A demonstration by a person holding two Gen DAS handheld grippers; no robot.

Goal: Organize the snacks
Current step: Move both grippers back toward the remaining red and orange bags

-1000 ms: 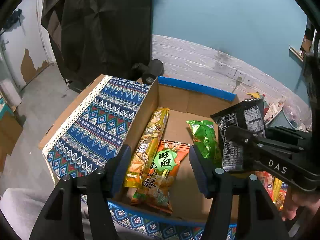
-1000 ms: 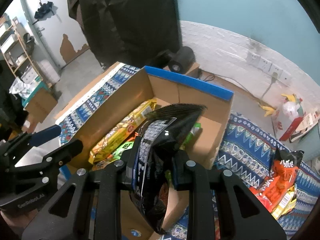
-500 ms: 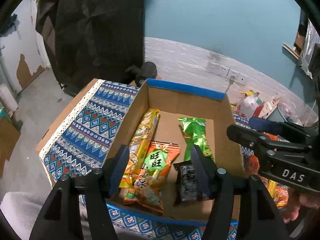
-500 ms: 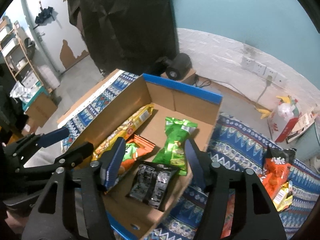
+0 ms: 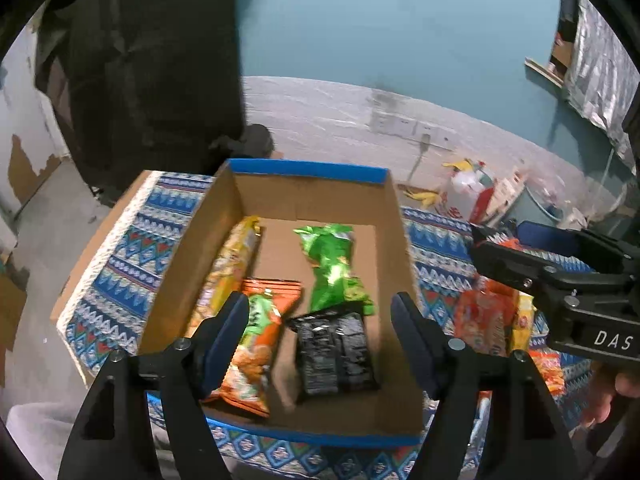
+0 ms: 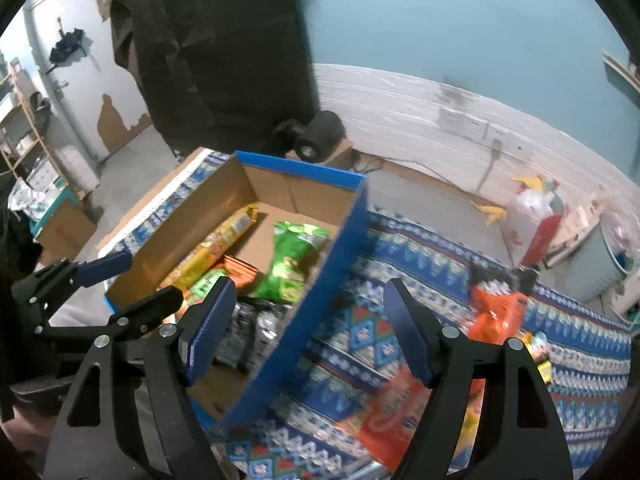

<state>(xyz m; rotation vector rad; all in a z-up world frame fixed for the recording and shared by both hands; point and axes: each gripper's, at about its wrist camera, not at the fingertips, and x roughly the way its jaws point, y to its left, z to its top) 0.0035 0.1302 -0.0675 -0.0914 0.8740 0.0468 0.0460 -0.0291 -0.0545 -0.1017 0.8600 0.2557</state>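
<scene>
A cardboard box with blue rim stands on a patterned blue cloth. In it lie a yellow packet, an orange packet, a green packet and a black packet. My left gripper is open and empty above the box's near end. My right gripper is open and empty, over the box's right wall; it also shows in the left wrist view. Loose orange snack packets lie on the cloth to the right.
The patterned cloth covers the table right of the box. A black drape hangs behind. A white bag and red bottle stand by the wall at the right. A black round device sits behind the box.
My right gripper opened and dropped the black packet into the box, then moved right and away toward the loose snacks. The left gripper stayed open over the box.
</scene>
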